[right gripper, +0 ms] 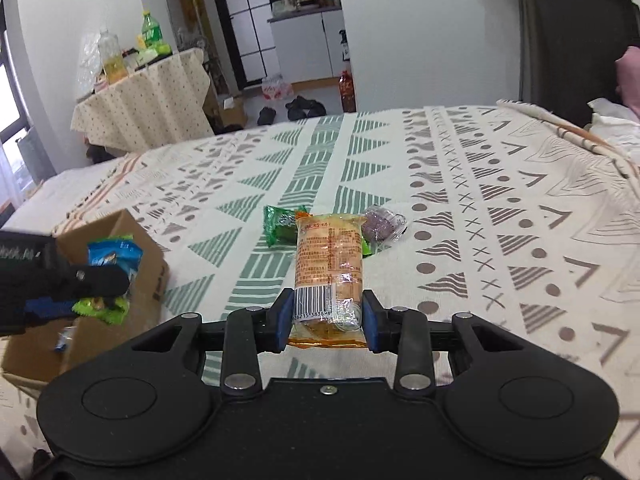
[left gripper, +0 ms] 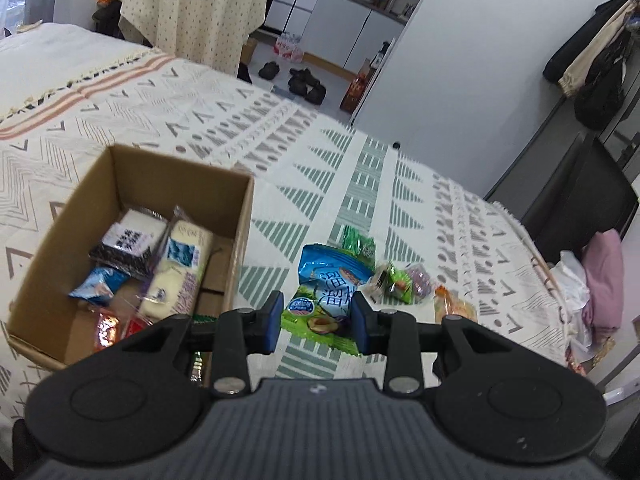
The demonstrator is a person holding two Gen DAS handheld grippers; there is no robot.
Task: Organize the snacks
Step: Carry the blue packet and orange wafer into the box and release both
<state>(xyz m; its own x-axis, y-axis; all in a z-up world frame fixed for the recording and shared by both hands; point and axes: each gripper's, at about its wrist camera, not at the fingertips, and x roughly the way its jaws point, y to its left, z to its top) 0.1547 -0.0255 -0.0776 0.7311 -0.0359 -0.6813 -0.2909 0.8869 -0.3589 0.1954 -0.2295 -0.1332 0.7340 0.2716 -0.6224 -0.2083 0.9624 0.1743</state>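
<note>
A bright bedroom that opens onto a small kitchen

We see a bed spread (right gripper: 460,168) with green and grey patterns filling the middle. At ten o'clock stands a small table under a dotted cloth (right gripper: 140,108), bottles on top, with a window (right gripper: 8,92) letting in daylight further left. At twelve o'clock a doorway shows white cabinets (right gripper: 332,36) and dark shoes (right gripper: 304,106) on a pale floor. White walls (right gripper: 420,32) rise behind; coats (left gripper: 592,68) hang at two o'clock.
</note>
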